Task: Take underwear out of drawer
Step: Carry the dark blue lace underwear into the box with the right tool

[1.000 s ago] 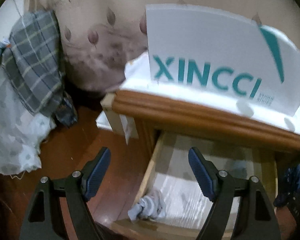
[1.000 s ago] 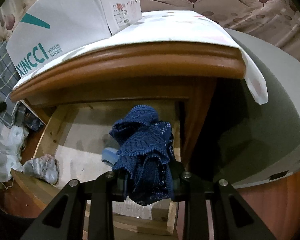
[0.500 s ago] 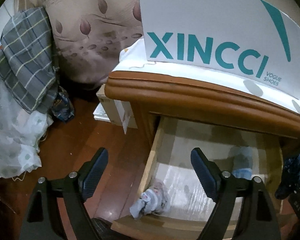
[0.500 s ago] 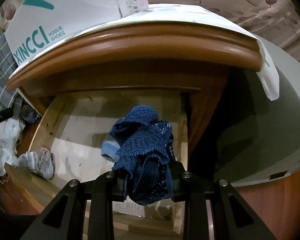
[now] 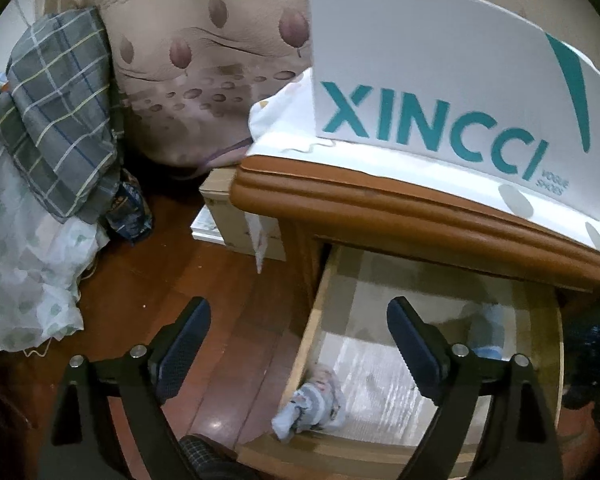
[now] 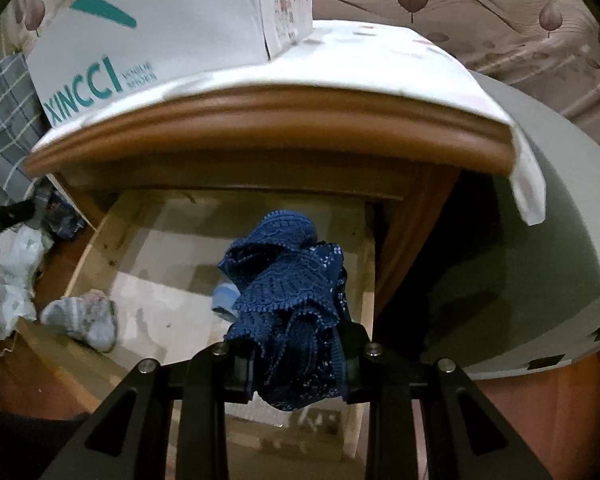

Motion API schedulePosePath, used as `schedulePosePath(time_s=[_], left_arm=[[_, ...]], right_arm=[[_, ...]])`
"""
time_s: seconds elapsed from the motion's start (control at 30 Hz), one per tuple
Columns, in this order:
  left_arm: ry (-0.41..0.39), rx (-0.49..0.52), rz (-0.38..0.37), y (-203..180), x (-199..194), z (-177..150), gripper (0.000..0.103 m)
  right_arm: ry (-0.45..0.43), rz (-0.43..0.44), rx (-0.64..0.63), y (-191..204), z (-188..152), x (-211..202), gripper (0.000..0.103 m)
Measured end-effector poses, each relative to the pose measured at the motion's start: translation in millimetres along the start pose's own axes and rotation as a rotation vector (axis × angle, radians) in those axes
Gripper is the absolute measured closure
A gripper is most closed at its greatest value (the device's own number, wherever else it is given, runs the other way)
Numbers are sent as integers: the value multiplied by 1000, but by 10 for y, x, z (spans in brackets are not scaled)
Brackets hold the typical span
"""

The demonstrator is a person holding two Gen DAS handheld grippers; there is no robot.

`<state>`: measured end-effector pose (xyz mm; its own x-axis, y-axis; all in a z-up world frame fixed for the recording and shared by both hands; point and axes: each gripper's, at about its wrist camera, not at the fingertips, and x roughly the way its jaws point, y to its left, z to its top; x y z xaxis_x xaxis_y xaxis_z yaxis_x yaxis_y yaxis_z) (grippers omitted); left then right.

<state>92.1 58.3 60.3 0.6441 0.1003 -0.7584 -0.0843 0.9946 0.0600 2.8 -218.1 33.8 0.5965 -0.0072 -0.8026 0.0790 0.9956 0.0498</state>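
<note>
The wooden drawer [image 5: 300, 364] [image 6: 366, 280] of the nightstand stands pulled out. My right gripper [image 6: 296, 360] is shut on a bunched navy lace underwear [image 6: 284, 280] and holds it above the drawer's right side; the cloth hides the pads. A grey-white crumpled piece [image 5: 312, 404] [image 6: 84, 318] lies in the drawer's front left corner. A light blue piece [image 5: 488, 332] [image 6: 224, 298] lies further right. My left gripper [image 5: 298, 316] hovers over the drawer's left wall, its jaws opening with nothing between them.
A white XINCCI shoe box [image 5: 440, 88] sits on the white cloth [image 6: 380, 64] over the nightstand top. A cardboard box [image 5: 236, 216] and a plaid cloth pile [image 5: 60, 120] stand on the wooden floor at left. A grey mattress edge [image 6: 520, 240] is at right.
The left gripper's jaws have spread wider. The right gripper keeps the same hold on the navy underwear above the drawer.
</note>
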Motion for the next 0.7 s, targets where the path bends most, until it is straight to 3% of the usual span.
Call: schedulePosePath(time_s=[0.23,0.4,0.7], left_arm=[[-48,-50,64,271,-96,101,11],[-33,-103,78,447,-70,124,11],[-9,-179,97,726,-24,145,11]], right_arm=[[-39,11,-42,43,303,-512,75],[-93,28,-90,210,616,-904,75],[-206,112,-144,709,1510,-1400,75]])
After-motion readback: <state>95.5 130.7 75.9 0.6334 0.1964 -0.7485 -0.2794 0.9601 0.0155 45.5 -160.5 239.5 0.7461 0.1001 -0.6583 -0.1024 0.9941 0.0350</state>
